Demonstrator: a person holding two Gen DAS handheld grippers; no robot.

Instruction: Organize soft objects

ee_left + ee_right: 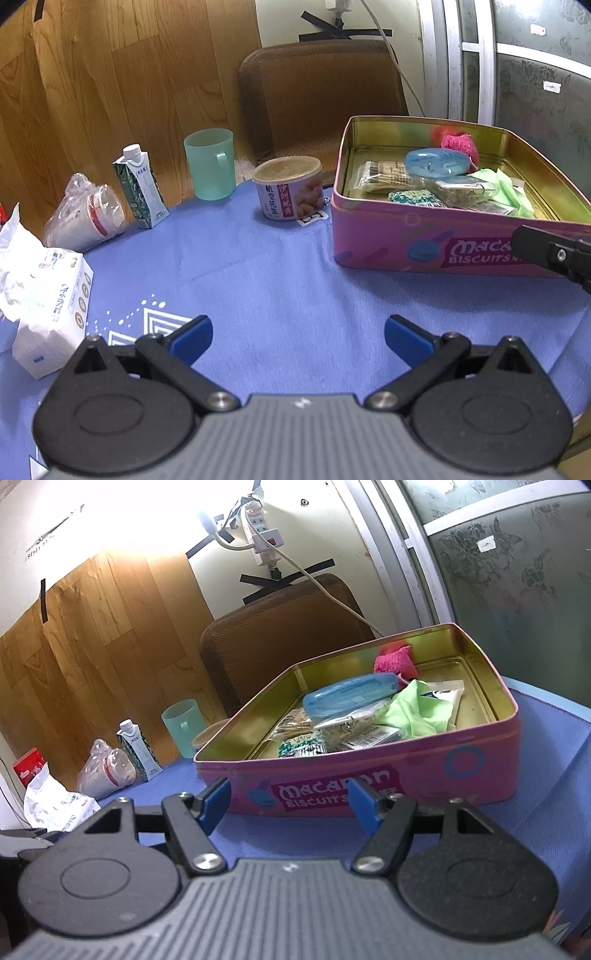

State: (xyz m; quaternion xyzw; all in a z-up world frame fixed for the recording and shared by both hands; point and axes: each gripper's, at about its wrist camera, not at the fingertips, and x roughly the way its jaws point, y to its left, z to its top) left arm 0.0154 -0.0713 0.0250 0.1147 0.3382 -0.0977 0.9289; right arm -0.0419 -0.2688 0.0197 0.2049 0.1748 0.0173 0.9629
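One pink tin (424, 771), soft items (417, 709) inside.

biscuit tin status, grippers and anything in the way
Left gripper and right gripper open, empty. Biscuit tin lidless, pink cloth and green cloth inside. Nothing between right gripper and tin.

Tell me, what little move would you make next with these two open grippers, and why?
Probably raise the right gripper over the pink tin's front wall toward the green cloth. Both grippers are open and hold nothing; the right one faces the tin closely, while the left gripper hangs over bare blue tablecloth. The soft pieces lie mixed with packets inside.
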